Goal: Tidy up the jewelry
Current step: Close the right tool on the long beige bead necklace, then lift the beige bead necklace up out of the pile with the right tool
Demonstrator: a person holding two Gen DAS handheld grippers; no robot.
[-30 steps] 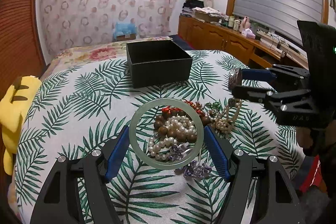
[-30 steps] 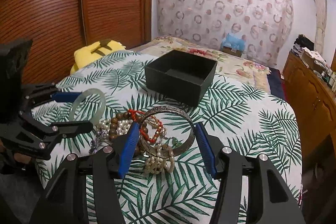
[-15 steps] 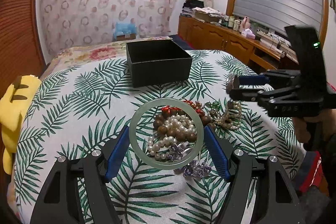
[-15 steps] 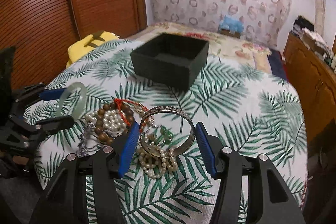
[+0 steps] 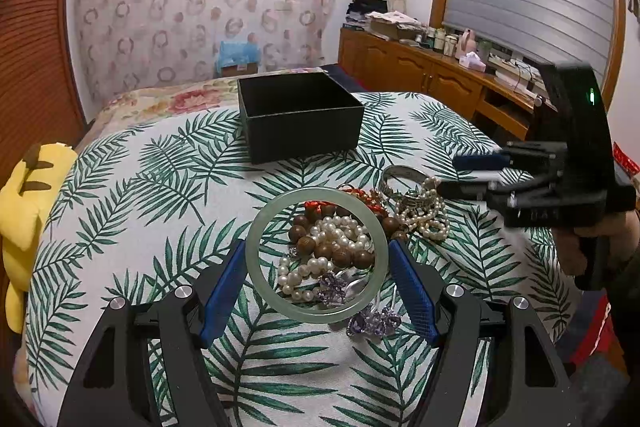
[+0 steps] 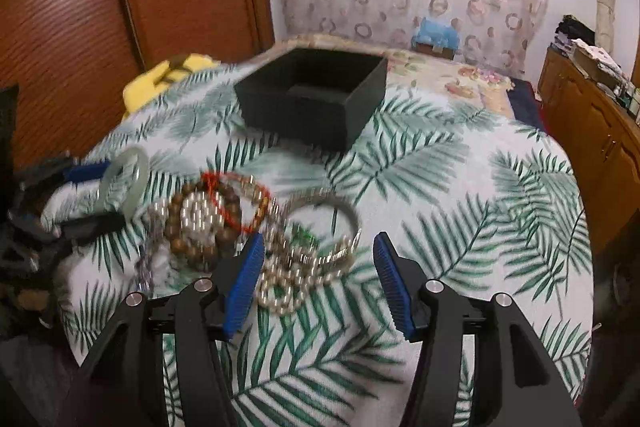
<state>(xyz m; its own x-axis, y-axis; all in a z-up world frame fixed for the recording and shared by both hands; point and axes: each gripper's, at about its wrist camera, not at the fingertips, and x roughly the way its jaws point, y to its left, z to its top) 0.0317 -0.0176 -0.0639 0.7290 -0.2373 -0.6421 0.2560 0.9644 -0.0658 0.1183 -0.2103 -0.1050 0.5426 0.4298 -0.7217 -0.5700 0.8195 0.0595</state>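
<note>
The right wrist view is smeared by motion, so the beads there blur into streaks and single strands are hard to separate. In the left wrist view the right gripper (image 5: 460, 175) shows only from the side, its far finger half hidden behind the near one, and the hand (image 5: 580, 247) carrying it is cut by the frame edge. A yellow plush toy (image 5: 24, 211) is also cut off at the left edge.

There are two grippers, one black box (image 5: 304, 131), one pale green jade bangle (image 5: 256, 267), one silver bangle (image 6: 352, 223), one brown wooden bead bracelet (image 5: 306, 241), one red bead string (image 6: 218, 197) and two purple crystal ornaments (image 5: 374, 321); the pearl strands (image 5: 336, 235) are too tangled to count.

The left gripper (image 5: 318, 277) grasps the jade bangle: both blue pads (image 5: 224, 287) press its outer rim, and the ring stands tilted between them, framing the pearls and wooden beads that lie on the leaf-print cloth (image 5: 140, 211) beyond. The purple ornaments lie just beneath the right-hand pad.

The right gripper's fingers (image 6: 244, 279) stand parted and hold nothing. The silver bangle rests on a heap of pearls between and just ahead of their tips, close to the left pad and apart from the right one. The black box stands open, well beyond both sets of fingers.
</note>
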